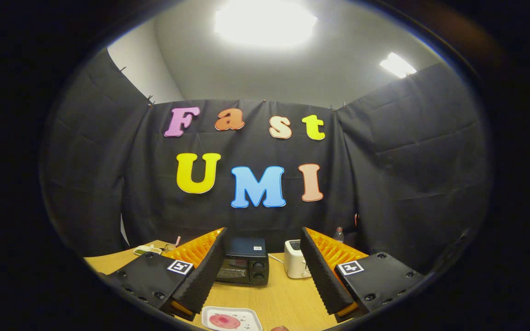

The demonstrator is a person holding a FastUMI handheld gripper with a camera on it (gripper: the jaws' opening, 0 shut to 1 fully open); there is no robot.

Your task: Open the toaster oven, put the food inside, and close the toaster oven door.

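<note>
Gripper view: my claw point(261, 271) hangs spread apart, empty. The toaster oven point(244, 266), lower centre on the counter point(288, 299), looks closed; the food point(224, 321) waits below. Next, I reach its door.

A small black toaster oven point(244, 265) stands upright on a light wooden table point(283, 299), at its far side against the dark cloth wall, seen in the gap between the two spread gripper fingers and well beyond them. Its glass door faces the camera and is closed, with two round knobs stacked one above the other at its right side. Nearer the camera, just behind the fingers' bases, a white square plate point(232, 318) with rounded corners lies flat on the table and carries a round, flat, pinkish-red piece of food point(224, 321).
</note>
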